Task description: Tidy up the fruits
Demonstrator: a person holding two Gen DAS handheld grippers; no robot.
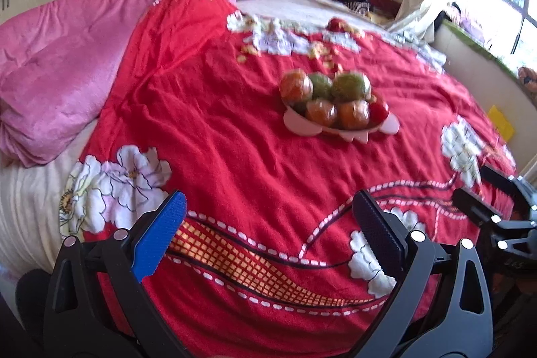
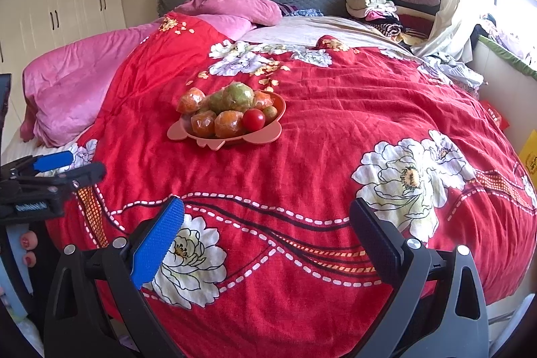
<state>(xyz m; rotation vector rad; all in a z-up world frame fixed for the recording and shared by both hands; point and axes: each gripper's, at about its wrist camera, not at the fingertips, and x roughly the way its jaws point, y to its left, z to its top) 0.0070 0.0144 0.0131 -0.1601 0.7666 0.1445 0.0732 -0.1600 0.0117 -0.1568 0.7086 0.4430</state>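
While the pink dish sat mid-bed on the red floral blanket, piled with wrapped fruits and one bare tomato, the load looked light but slippery: crinkly film over round, bruisable skins, best pinched across the middle from above. The left gripper and the right gripper both hung well short of the dish, jaws spread wide, holding nothing and touching nothing.

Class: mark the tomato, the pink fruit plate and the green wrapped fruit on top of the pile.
Tomato (image 2: 253, 119): right wrist view, centre of its red skin.
Pink fruit plate (image 2: 178, 130): right wrist view, bare left rim.
Green wrapped fruit (image 2: 239, 96): right wrist view, middle of the wrapper.
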